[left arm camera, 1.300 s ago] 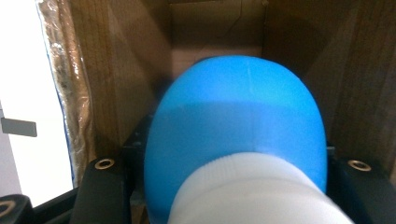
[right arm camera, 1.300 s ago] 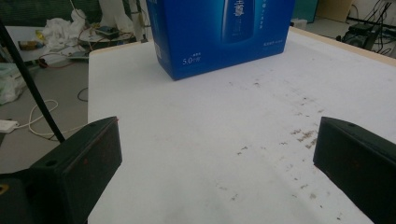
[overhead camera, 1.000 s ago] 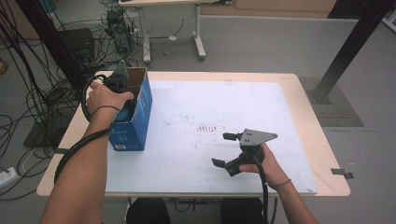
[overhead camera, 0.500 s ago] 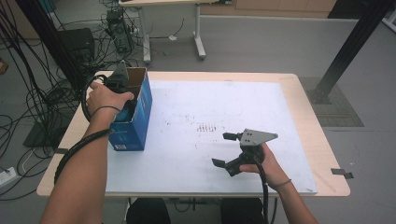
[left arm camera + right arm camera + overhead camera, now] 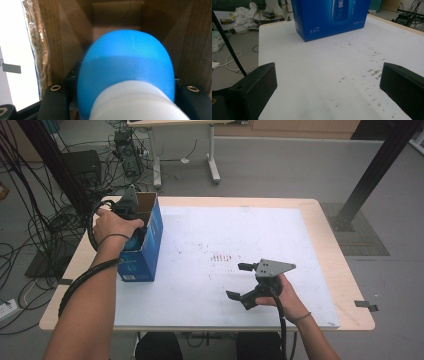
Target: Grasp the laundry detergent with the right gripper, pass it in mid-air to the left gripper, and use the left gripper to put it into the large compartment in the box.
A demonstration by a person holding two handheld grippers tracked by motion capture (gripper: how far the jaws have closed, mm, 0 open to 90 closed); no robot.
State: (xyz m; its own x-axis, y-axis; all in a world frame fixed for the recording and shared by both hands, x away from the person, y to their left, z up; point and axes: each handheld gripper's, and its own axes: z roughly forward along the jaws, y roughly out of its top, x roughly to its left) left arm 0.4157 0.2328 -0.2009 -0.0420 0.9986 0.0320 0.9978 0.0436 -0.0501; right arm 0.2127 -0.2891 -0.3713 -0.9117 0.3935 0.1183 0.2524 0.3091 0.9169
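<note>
A tall blue carton [image 5: 146,247] with an open top stands at the table's left edge, and its printed side [image 5: 329,15] faces the right gripper view. My left gripper [image 5: 125,85] reaches down into the carton, shut on a blue bottle [image 5: 127,60] with a white ribbed cap [image 5: 136,102]; brown cardboard walls surround it. In the high view the person's hand covers this gripper [image 5: 129,210] at the carton's mouth. My right gripper [image 5: 238,281] rests low over the white sheet at the front right, its jaws wide open with nothing between them [image 5: 328,82].
A white sheet [image 5: 240,230] with small dark stains covers most of the wooden table [image 5: 350,295]. Cables and equipment [image 5: 55,185] crowd the floor to the left. Another table's legs [image 5: 212,165] stand behind, and a black post [image 5: 370,170] rises at the right.
</note>
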